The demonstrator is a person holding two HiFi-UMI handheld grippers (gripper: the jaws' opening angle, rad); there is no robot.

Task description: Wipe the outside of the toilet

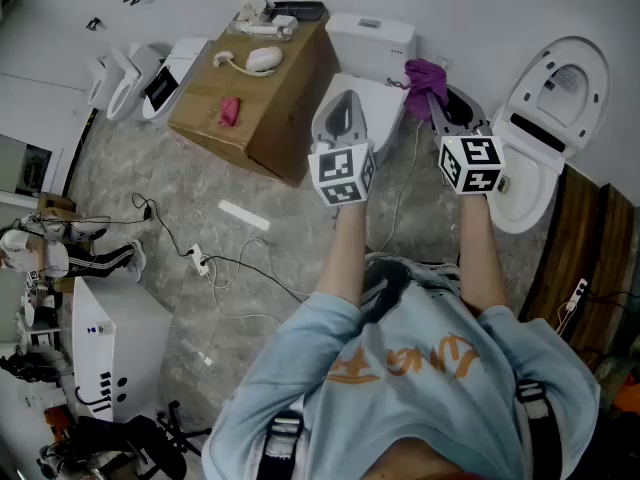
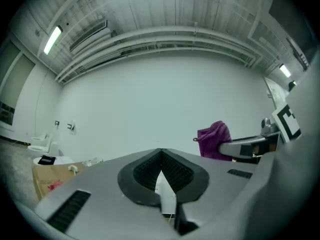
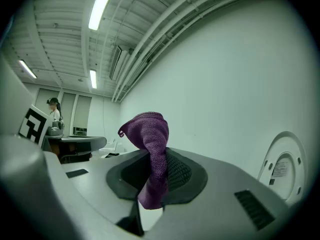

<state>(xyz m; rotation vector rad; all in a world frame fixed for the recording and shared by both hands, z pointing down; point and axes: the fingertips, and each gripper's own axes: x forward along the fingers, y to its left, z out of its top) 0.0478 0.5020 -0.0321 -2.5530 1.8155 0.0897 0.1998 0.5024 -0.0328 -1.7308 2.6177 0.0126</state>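
The right claw [image 3: 156, 166], clamped on a purple cloth [image 3: 150, 129], hangs over the toilet [image 1: 372, 38] by the wall [image 1: 480, 3], left claw [image 2: 160, 160] shut and empty beside it; that narrow pinch might drop the cloth mid-wipe.

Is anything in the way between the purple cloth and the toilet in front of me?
Nothing visible. The right gripper holds the purple cloth right by the toilet, with no object between them.

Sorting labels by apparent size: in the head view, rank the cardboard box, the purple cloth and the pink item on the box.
1. cardboard box
2. purple cloth
3. pink item
The purple cloth sits nearer the camera, so its true lead is unsure.
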